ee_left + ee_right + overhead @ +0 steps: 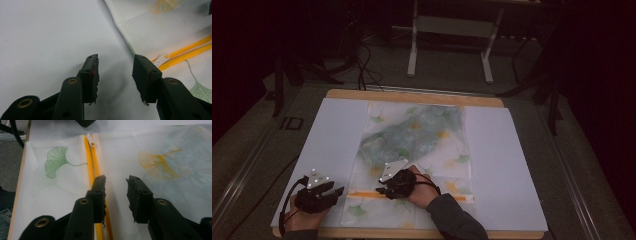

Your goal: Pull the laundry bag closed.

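Translucent mesh zipper pouch (pixel 412 160) printed with green and yellow ginkgo leaves lies flat at centre frame on a white sheet (pixel 332 145) covering the wooden desk (pixel 412 96). Its yellow zipper (pixel 362 194) runs across the lower part. Left hand-held gripper (pixel 115 73), lower left, hovers with jaws apart, empty. Right hand-held gripper (pixel 115 195) hovers over the zipper, jaws apart, empty.

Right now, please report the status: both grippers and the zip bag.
Left gripper open, empty, beside bag's edge. Right gripper open above the orange zipper. Mesh bag flat, white slider at zipper's end. Nothing obstructs.
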Motion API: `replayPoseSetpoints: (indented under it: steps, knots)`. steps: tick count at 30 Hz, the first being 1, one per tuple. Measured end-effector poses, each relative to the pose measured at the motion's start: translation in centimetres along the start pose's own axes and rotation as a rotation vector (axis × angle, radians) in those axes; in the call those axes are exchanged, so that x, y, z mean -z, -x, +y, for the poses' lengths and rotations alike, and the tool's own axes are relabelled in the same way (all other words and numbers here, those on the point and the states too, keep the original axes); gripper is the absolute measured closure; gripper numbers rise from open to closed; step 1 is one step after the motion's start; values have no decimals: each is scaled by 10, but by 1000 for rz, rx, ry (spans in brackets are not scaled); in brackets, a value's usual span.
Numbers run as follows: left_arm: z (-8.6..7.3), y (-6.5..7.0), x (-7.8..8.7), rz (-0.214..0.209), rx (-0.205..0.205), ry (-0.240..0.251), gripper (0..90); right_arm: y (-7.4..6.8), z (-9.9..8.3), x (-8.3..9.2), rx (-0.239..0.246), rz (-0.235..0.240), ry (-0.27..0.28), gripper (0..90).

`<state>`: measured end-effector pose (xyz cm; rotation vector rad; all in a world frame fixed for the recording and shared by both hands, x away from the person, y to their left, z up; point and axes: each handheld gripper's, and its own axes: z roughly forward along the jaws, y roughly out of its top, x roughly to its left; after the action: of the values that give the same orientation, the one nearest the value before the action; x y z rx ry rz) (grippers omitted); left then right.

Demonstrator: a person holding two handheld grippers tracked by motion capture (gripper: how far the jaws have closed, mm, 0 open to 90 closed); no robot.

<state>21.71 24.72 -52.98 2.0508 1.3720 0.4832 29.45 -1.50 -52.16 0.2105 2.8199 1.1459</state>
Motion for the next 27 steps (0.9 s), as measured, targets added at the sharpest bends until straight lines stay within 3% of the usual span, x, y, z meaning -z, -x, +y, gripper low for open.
replayPoseSetpoints:
  steps: [8,27]
  knots:
    - [1,2,-1,-8,-7,0,570,-2,8,-9,30,3,-15,726]
    - [1,1,0,-5,1,10,572,-9,31,-35,40,55,-21,721]
